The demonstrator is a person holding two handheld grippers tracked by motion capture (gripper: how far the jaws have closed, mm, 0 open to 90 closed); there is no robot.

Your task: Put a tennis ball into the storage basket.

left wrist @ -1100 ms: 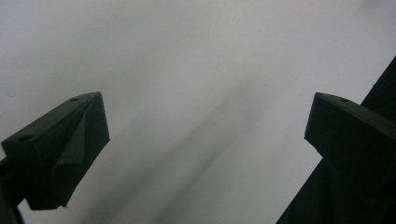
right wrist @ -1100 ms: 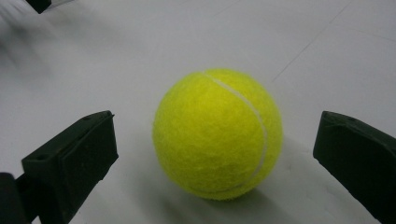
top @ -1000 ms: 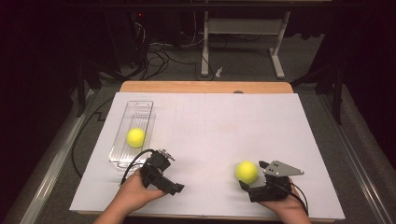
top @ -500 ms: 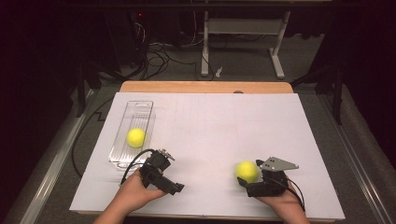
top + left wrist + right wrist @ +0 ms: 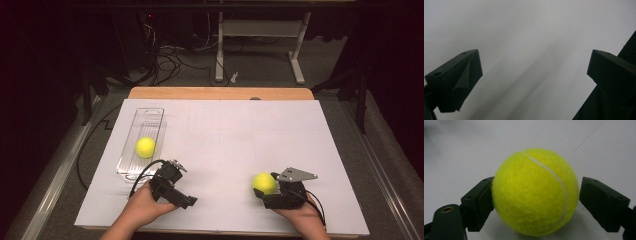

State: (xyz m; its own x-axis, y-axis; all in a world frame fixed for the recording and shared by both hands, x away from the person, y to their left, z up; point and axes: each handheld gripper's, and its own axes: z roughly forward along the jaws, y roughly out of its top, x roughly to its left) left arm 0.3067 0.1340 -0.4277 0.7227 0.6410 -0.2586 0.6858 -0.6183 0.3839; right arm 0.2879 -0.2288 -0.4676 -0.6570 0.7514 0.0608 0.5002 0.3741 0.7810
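— Step right now?

— Grabbing the loose tennis ball (image 5: 535,192), far to the right of the clear tray (image 5: 150,117) and a bit nearer than its near end.

— Right tongs (image 5: 265,192)?

— Just been closing, with the ball in between. Touching the fuzz on one side, a tiny gap on the other. Not squeezing yet.

— Left tongs (image 5: 534,67)?

— Wide open, nothing inside, sitting just past the tray's near end.

— Anything in the tray already?

— Another yellow ball (image 5: 145,147), a little nearer than its middle.

— Next, most likely?

— Squeeze a bit more till snug. Then lift straight up, carry left to the tray, and set down beside the other ball. Gently, to stop any rolling away.
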